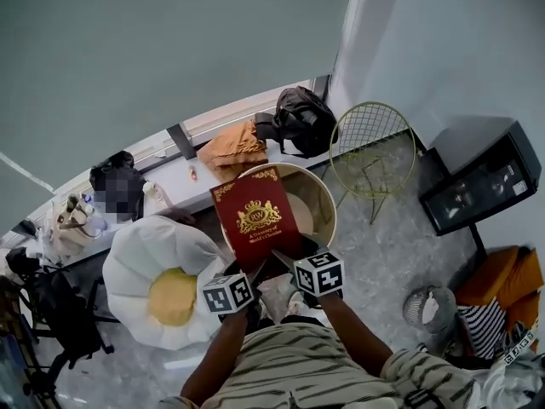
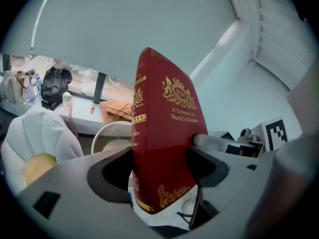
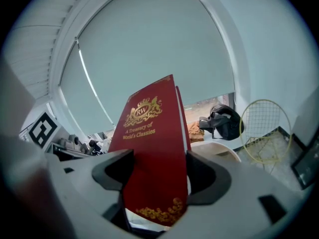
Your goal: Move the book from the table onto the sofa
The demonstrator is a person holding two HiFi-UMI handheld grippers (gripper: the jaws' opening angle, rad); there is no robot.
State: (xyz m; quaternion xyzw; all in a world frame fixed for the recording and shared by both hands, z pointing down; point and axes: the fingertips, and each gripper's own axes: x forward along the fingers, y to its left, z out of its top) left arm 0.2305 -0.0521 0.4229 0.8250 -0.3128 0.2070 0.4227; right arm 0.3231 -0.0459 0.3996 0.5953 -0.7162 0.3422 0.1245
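The red hardcover book with a gold crest (image 1: 255, 218) is held in the air above the round cream bench (image 1: 322, 196). The left hand-held gripper (image 2: 160, 167) and right hand-held gripper (image 3: 158, 172) are both clamped on its lower part, 2 grips probably to steady its weight. The book's bottom edge is hidden behind the jaws. The white petal-shaped sofa (image 1: 140, 250) stands beside the bench.

Cannot read the spine lettering on the book (image 2: 164, 148), partly behind the left tongs (image 2: 160, 169); sees only part of the round counter (image 1: 325, 201) beneath.
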